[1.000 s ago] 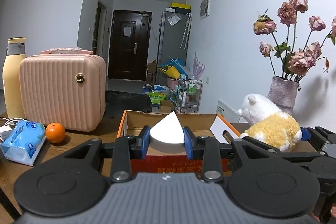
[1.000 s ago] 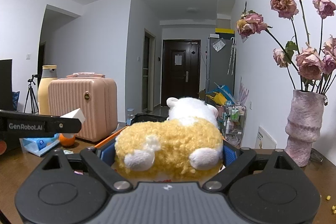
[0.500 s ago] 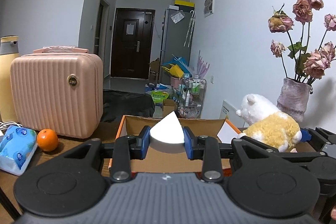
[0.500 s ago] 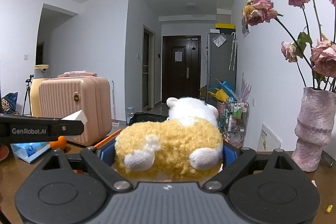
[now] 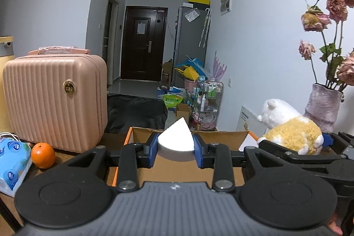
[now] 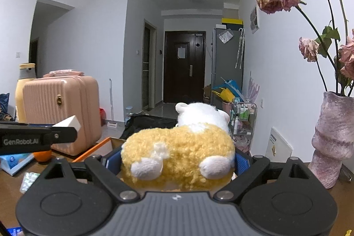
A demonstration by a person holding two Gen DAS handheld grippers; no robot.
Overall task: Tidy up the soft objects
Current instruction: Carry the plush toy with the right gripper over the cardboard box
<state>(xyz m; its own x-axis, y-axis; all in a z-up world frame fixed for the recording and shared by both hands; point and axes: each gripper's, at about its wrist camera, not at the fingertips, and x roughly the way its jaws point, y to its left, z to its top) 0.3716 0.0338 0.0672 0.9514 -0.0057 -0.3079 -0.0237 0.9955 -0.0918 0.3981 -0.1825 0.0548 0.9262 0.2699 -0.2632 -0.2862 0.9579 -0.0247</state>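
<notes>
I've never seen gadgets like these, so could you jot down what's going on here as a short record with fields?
left gripper: shut on white sponge wedge
right gripper: shut on yellow and white plush toy
cardboard box: open, just beyond both grippers
table: holds pink case, orange, tissue pack
right side: vase with dried roses

Lived-in home, apartment entry hall, dark front door [image 5: 141, 44] at corridor end, grey fridge [image 5: 191, 43] just right of the door, cluttered trolley of bottles [image 5: 208, 101] nearer than the fridge, pink suitcase [image 5: 55, 105] left of the door, vase of dried roses [image 6: 331, 138] far right
</notes>
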